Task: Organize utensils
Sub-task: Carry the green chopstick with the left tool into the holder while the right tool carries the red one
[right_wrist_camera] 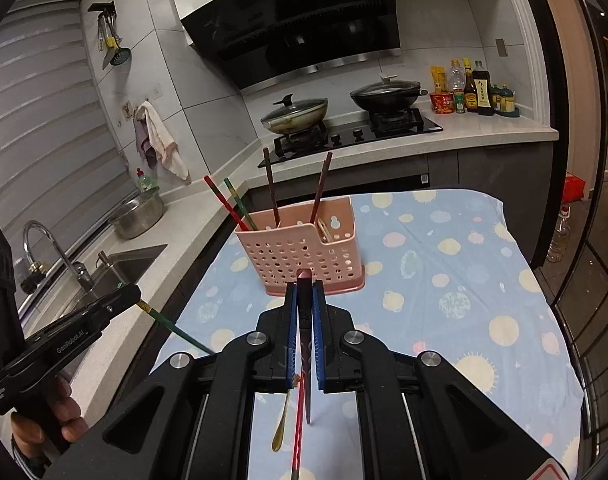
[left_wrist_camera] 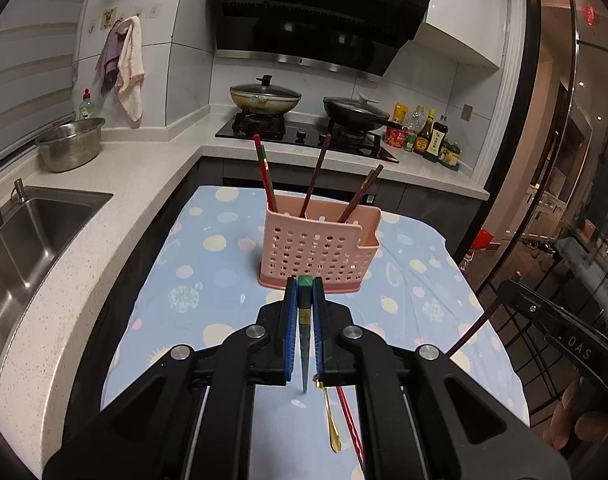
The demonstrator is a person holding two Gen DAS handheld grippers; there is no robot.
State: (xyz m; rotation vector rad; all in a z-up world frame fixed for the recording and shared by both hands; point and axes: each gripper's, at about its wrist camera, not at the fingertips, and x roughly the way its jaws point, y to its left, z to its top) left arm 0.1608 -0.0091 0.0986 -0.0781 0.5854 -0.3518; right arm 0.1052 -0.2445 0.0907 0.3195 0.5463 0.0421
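A pink perforated utensil holder (left_wrist_camera: 319, 246) stands on the blue spotted tablecloth (left_wrist_camera: 207, 280), with several chopsticks upright in it; it also shows in the right wrist view (right_wrist_camera: 299, 254). My left gripper (left_wrist_camera: 305, 286) is shut on a green chopstick (left_wrist_camera: 304, 320), held above the cloth just in front of the holder. My right gripper (right_wrist_camera: 304, 286) is shut on a dark red chopstick (right_wrist_camera: 305, 340), also in front of the holder. A gold spoon (left_wrist_camera: 331, 420) and a red chopstick (left_wrist_camera: 350, 424) lie on the cloth below the grippers.
A steel sink (left_wrist_camera: 31, 232) and a metal colander (left_wrist_camera: 69, 144) are on the counter at left. A stove with two lidded pans (left_wrist_camera: 265, 96) is behind the table. Sauce bottles (left_wrist_camera: 432, 136) stand at right. A glass door is at the far right.
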